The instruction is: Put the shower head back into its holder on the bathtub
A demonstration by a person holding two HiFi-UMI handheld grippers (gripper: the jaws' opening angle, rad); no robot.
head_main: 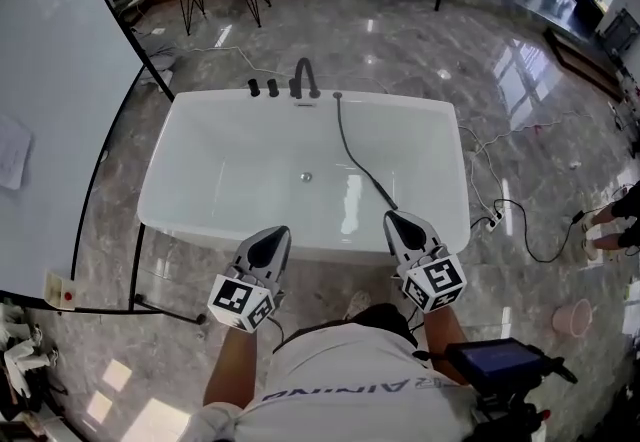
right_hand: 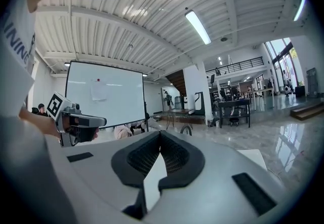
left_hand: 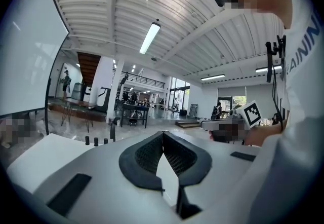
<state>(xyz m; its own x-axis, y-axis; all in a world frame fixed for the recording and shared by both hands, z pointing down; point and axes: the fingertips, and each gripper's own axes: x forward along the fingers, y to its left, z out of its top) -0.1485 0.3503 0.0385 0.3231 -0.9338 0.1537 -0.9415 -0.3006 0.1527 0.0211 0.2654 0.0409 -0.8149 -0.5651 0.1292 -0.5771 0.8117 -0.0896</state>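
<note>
Shower head not yet picked up; both grippers empty at the near side of the tub.

The shower head's thin dark hose (head_main: 358, 155) lies inside the white oval bathtub (head_main: 400, 101). It runs from the far rim, beside the dark curved tap (head_main: 305, 80), to the near right, where its end vanishes behind the right gripper (head_main: 395, 219). The head itself, hidden there, probably rests in the tub. The right gripper and the left gripper (head_main: 276, 233) both have their jaws pressed together on nothing. Grasping, lifting and seating the head in its holder are all left to do.
</note>
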